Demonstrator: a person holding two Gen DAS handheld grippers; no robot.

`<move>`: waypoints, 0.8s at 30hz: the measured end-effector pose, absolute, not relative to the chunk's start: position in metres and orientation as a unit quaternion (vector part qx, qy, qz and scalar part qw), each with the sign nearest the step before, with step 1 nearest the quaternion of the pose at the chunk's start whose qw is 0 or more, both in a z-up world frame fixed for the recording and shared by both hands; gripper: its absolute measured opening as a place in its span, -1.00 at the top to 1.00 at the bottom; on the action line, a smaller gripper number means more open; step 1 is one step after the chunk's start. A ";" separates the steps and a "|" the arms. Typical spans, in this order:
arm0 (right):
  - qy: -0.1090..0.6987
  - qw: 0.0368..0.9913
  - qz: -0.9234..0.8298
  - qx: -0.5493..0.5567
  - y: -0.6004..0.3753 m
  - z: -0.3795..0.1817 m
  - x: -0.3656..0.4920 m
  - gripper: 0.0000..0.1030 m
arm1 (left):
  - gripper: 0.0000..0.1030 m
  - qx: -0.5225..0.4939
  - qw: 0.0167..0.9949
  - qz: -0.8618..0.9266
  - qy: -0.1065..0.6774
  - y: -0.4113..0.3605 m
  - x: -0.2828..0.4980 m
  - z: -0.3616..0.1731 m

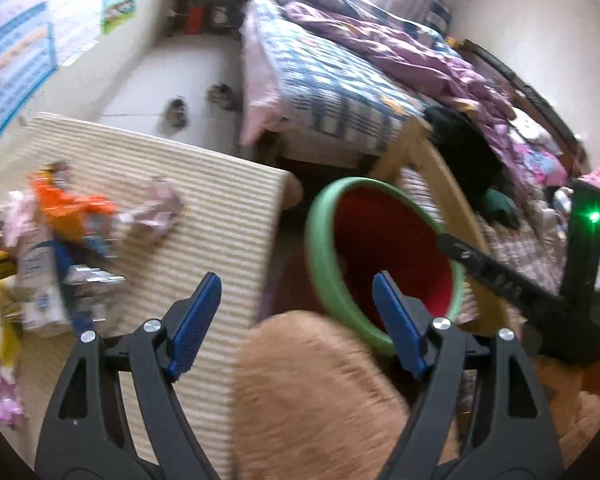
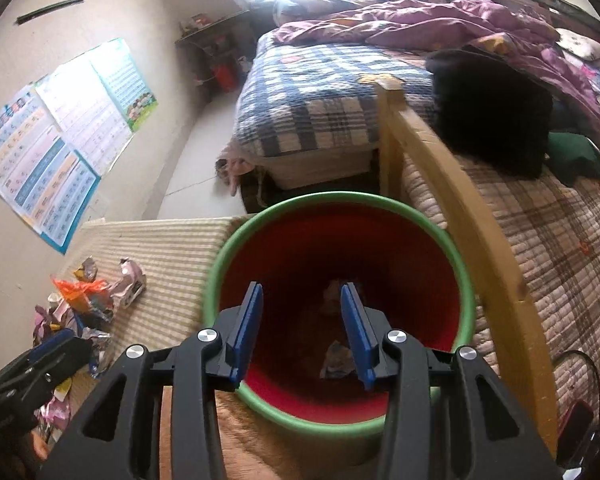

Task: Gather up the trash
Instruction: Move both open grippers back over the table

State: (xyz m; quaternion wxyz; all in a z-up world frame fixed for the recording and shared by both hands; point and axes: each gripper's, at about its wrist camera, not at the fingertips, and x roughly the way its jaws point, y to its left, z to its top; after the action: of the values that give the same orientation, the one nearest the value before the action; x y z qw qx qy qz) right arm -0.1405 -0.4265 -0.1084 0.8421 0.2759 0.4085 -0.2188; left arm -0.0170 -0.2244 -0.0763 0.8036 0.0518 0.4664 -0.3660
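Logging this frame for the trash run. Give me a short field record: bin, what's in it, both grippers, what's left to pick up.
bin: red inside, green rim, standing between the striped mat and the wooden bed frame
bin contents: crumpled wrappers at the bottom
right gripper: above the bin mouth, jaws apart, nothing between the pads
left gripper: jaws wide apart, empty, over the mat edge beside the bin
remaining trash: pile of wrappers on the striped mat, left of the bin
blur: left wrist view is smeared
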 end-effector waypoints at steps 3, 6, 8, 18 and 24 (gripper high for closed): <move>0.415 0.844 -0.206 0.269 -0.413 -0.108 -0.132 0.18 | -0.46 0.053 0.822 -0.326 0.464 -0.187 -0.007 -0.077; 0.426 0.845 -0.191 0.260 -0.398 -0.110 -0.122 0.17 | -0.46 0.053 0.841 -0.269 0.466 -0.140 0.004 -0.080; 0.433 0.846 -0.179 0.253 -0.385 -0.112 -0.115 0.17 | -0.46 0.048 0.851 -0.231 0.469 -0.105 0.010 -0.084; 0.454 0.859 -0.121 0.204 -0.326 -0.105 -0.081 0.15 | -0.46 0.008 0.854 -0.043 0.519 0.039 0.033 -0.134; 0.464 0.862 -0.092 0.182 -0.296 -0.104 -0.069 0.15 | 0.05 -0.010 0.826 -0.052 0.561 0.052 0.037 -0.160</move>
State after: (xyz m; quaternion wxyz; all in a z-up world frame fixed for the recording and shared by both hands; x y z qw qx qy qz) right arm -0.0693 -0.2964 -0.1038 0.8620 0.1816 0.4643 -0.0922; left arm 0.0370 0.0522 -0.1602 0.8261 -0.0103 0.5610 -0.0519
